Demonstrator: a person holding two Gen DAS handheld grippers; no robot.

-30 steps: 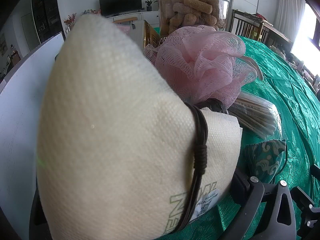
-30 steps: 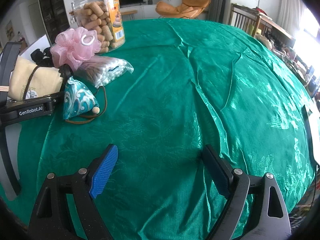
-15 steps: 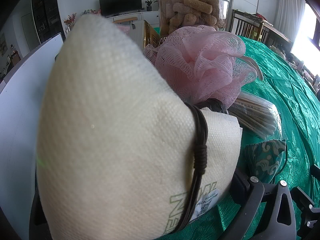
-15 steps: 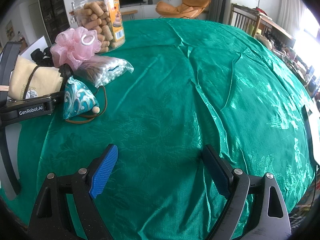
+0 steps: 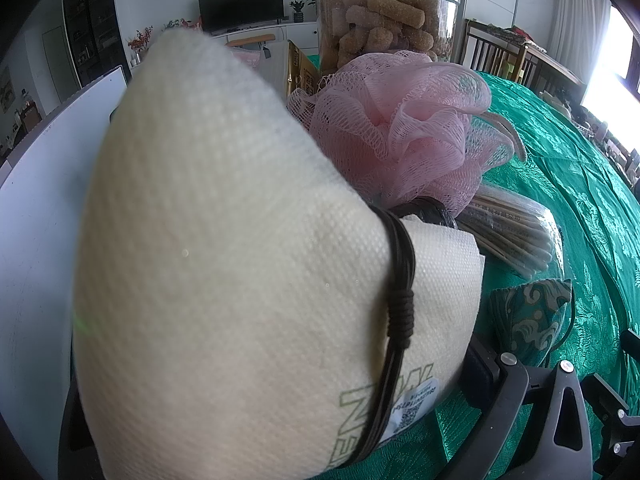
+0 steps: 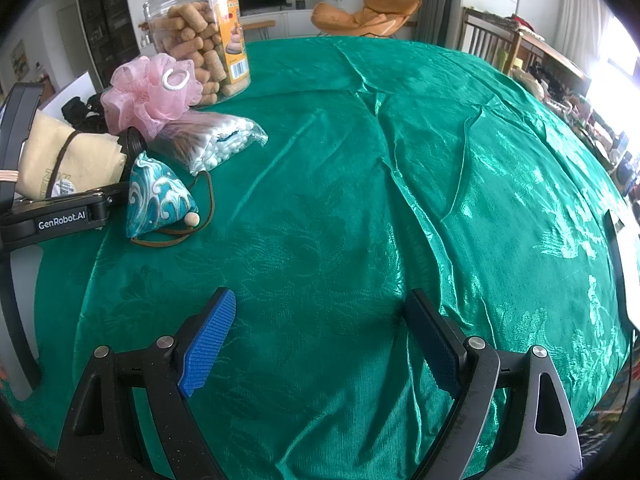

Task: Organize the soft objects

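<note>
The left gripper (image 6: 60,216) holds a cream cloth pouch (image 5: 240,280) between its fingers; the pouch fills most of the left wrist view, with a dark brown cord (image 5: 396,312) looped around it and green lettering near its lower edge. Only the gripper's right finger (image 5: 492,384) shows there, pressed against the pouch's side. In the right wrist view this pouch (image 6: 68,160) sits at the far left of the tabletop (image 6: 400,200), which is draped in shiny green cloth.

Just beyond the pouch lies a pink mesh bath puff (image 5: 404,128), and behind that stands a clear jar of tan biscuit sticks (image 6: 200,36). To the right of the puff rests a clear bag of cotton swabs (image 6: 216,144). Near it, beside the left gripper, sits a small teal brocade pouch (image 6: 156,200) with a wooden bead and brown cord.

The right gripper (image 6: 320,344) hovers low over bare green cloth, well apart from the group, its blue-padded fingers (image 6: 208,340) spread wide and holding nothing.
</note>
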